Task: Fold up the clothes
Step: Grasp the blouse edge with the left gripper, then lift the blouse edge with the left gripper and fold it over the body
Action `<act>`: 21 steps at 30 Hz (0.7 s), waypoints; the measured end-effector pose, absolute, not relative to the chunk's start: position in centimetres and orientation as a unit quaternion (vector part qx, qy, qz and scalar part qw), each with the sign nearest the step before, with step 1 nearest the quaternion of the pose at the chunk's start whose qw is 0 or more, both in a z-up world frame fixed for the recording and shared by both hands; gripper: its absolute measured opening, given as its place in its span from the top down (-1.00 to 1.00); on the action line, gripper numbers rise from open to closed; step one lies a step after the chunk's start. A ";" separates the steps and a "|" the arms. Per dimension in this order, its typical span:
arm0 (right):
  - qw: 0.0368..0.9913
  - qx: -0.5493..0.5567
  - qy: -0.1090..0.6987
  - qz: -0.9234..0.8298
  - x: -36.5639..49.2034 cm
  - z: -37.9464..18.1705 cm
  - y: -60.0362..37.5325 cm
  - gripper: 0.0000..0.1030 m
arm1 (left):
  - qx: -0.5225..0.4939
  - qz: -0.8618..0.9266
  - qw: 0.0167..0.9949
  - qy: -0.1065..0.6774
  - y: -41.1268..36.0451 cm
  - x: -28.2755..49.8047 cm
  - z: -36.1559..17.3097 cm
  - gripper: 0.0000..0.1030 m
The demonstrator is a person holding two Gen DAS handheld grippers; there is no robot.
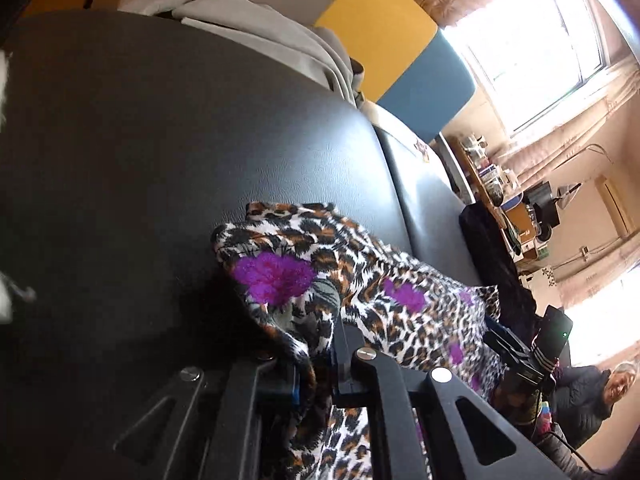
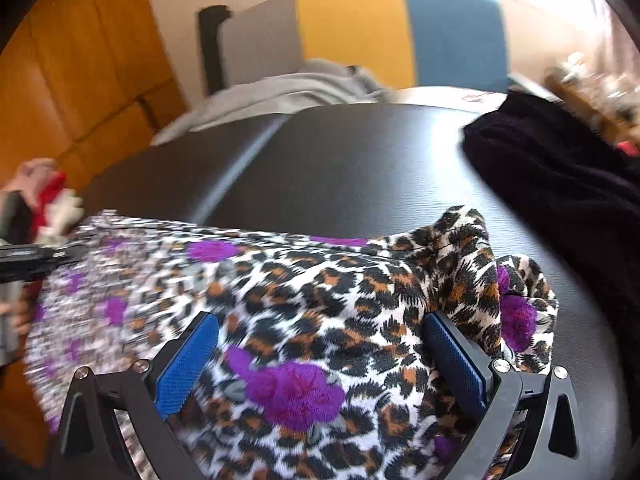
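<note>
A leopard-print garment with purple flowers (image 1: 360, 280) (image 2: 304, 288) lies spread over the black padded surface (image 1: 160, 140) (image 2: 360, 160), with one corner bunched up. In the left wrist view my left gripper (image 1: 316, 356) is shut on a fold of this garment, and the cloth drapes over both fingers. My right gripper (image 2: 320, 344) is open, its blue pads (image 2: 188, 360) wide apart with the garment lying between and under them. The right gripper (image 1: 520, 352) shows at the garment's far end, and the left gripper (image 2: 36, 256), held by a gloved hand, is at the left edge.
A dark velvety garment (image 2: 560, 168) (image 1: 500, 264) lies on the right of the surface. Grey folded clothes (image 2: 288, 92) (image 1: 260, 28) sit at the back before a grey, yellow and blue chair back (image 2: 360, 32). An orange wooden cabinet (image 2: 80, 72) stands left. A person (image 1: 592, 396) sits nearby.
</note>
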State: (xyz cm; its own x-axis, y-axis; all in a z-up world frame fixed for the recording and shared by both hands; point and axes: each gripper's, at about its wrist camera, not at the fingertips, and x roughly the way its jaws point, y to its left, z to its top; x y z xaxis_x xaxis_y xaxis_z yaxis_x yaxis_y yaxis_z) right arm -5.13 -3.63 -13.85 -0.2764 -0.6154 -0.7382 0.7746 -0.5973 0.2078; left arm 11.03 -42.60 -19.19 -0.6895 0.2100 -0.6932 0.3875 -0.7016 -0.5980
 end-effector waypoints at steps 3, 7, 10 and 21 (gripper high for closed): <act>0.481 0.425 0.089 -0.762 -5.5 -12.7 -3.4 -0.92 | 0.393 -0.843 0.060 0.362 -42.8 11.0 -17.5 0.85; 0.532 0.427 0.126 -0.720 -4.6 -11.5 -3.6 -0.91 | 0.391 -0.849 0.061 0.351 -43.3 11.0 -15.0 0.85; 0.541 0.427 0.157 -0.708 -3.9 -12.3 -3.6 -0.86 | 0.399 -0.851 0.059 0.336 -43.1 11.5 -13.3 0.85; 0.565 0.422 0.266 -0.657 -1.4 -15.3 -3.7 -1.00 | 0.349 -0.819 -0.009 0.456 -42.0 10.9 -8.4 0.85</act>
State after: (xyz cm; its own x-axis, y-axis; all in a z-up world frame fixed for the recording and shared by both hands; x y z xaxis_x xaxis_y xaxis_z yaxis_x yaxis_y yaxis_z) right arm -1.42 -3.69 -15.28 -0.0043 -0.5181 -0.8553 0.9672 -0.2194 0.1280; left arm 10.92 -41.98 -8.35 -0.7559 0.3337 -0.5633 0.3031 -0.5843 -0.7528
